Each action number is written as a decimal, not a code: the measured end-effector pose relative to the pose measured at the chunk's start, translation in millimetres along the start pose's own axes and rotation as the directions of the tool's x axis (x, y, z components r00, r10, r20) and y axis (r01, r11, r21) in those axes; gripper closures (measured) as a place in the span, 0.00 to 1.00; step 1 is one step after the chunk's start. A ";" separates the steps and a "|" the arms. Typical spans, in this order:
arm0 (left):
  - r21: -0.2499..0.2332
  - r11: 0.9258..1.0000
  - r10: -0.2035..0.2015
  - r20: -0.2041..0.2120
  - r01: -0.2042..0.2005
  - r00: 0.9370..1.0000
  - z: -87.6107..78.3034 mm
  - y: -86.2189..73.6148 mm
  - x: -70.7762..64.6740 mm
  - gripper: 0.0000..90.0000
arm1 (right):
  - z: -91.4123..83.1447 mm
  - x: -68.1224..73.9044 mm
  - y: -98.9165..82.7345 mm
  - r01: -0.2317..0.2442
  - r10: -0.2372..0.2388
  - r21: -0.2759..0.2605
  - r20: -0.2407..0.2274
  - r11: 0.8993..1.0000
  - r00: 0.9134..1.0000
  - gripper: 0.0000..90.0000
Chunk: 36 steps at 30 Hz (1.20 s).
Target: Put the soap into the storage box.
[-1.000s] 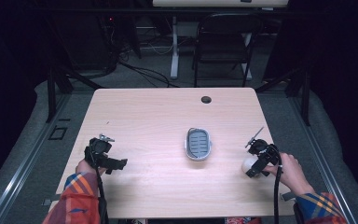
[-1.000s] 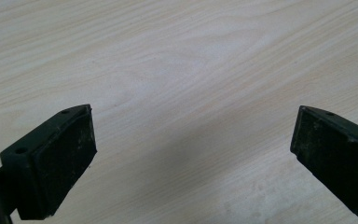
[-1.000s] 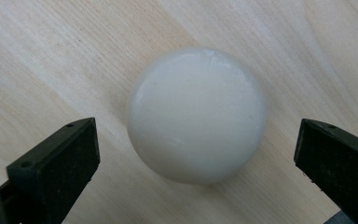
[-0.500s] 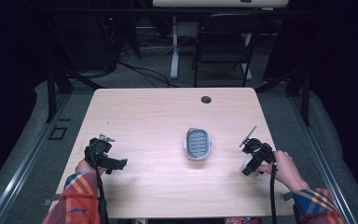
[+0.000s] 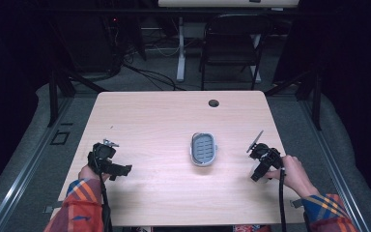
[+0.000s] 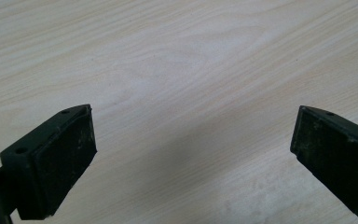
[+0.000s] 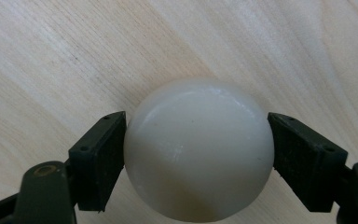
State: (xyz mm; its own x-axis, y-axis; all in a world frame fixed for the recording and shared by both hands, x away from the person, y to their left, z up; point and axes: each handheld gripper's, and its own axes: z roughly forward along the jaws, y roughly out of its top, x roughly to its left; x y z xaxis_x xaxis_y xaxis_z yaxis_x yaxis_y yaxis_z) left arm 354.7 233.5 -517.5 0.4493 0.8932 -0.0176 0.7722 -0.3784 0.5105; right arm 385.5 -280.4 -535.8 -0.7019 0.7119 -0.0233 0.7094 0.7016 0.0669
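Pale wood-grain table (image 5: 164, 121) under both your grippers, no legible writing on anything. Your right gripper (image 7: 196, 154) has just been closing and now clamps a smooth glossy off-white ball (image 7: 198, 149), one pad against each side, at the table's right edge. Your left gripper (image 6: 193, 140) is spread wide over bare tabletop, nothing between the pads. Grey oval ribbed dish (image 5: 204, 148) sits mid-table between the two, contents too small to tell.
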 end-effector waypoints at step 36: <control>0.012 1.000 0.006 0.000 -0.006 1.000 1.2 0.3 -0.6 0.00 | -6.1 -0.2 -0.5 -0.017 0.017 0.004 -0.011 1.000 1.000 0.25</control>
State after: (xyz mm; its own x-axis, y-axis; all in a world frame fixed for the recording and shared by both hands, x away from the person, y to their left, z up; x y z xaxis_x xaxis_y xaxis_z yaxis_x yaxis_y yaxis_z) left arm 355.1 232.5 -518.3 0.4543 0.8907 -0.0147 0.7746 -0.3869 0.5003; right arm 384.9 -281.1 -529.8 -0.6906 0.7232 -0.0113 0.7213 0.6898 0.0631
